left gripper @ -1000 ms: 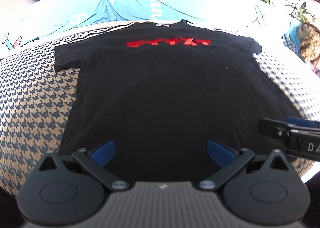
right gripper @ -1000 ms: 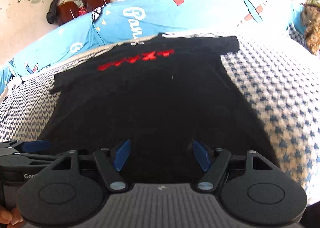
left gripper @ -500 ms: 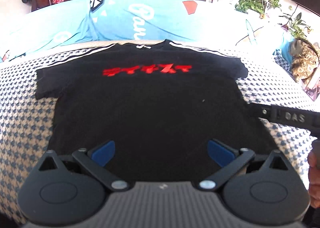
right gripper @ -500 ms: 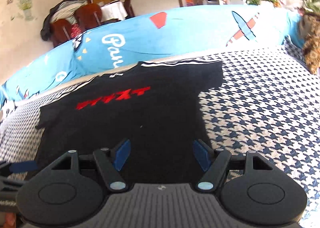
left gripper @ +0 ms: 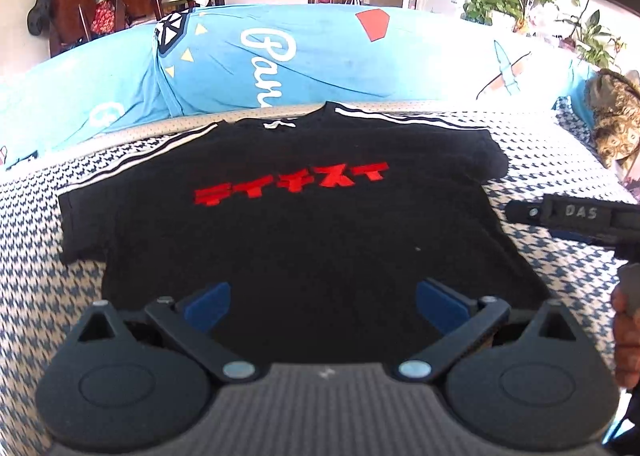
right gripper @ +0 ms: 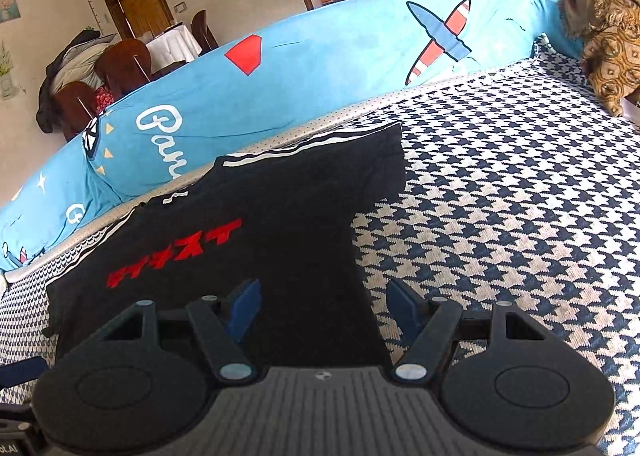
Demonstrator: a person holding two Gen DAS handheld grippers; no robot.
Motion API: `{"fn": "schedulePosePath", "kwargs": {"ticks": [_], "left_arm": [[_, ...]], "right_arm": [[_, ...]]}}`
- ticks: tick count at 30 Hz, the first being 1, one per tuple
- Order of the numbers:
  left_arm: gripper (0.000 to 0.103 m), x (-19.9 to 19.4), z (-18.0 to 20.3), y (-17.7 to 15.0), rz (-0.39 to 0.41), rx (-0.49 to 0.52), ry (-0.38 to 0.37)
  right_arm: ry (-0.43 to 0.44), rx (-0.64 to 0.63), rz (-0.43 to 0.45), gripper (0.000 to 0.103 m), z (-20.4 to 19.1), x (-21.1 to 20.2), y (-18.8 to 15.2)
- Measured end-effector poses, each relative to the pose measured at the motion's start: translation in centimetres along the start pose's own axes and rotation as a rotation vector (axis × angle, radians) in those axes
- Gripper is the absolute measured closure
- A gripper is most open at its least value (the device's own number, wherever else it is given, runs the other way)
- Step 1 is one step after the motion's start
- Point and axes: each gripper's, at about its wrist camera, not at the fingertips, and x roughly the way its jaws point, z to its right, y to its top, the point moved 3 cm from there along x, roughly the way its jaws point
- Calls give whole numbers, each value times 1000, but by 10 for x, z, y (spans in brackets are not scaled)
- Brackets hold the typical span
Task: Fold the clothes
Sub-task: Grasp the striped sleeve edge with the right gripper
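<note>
t-shirt (left gripper: 304,240) spread flat, print up, on houndstooth cover (right gripper: 500,216), ready for first fold; left gripper (left gripper: 322,302) and right gripper (right gripper: 322,302) both agape, empty, poised over hem side

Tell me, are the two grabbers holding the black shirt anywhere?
No, nothing is held. The left gripper and right gripper both hang open above the black T-shirt, which lies flat on the checked cover.

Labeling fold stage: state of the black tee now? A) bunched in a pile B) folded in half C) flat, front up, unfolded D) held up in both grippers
C: the tee lies spread flat on the houndstooth cover, red print up, both sleeves out.
</note>
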Motion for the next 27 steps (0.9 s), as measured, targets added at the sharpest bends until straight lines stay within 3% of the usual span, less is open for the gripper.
{"fn": "schedulePosePath", "kwargs": {"ticks": [10, 15, 18, 27], "left_arm": [[0, 24, -47, 25, 24, 10, 65], [0, 45, -72, 20, 6, -14, 148], [0, 52, -84, 20, -35, -51, 140], [0, 53, -94, 21, -29, -110, 106]], "right_arm": [[-25, 43, 19, 33, 7, 34, 20], [-49, 83, 50, 33, 19, 52, 34], [-73, 105, 72, 34, 28, 63, 42], [-98, 124, 121, 35, 43, 93, 62]]}}
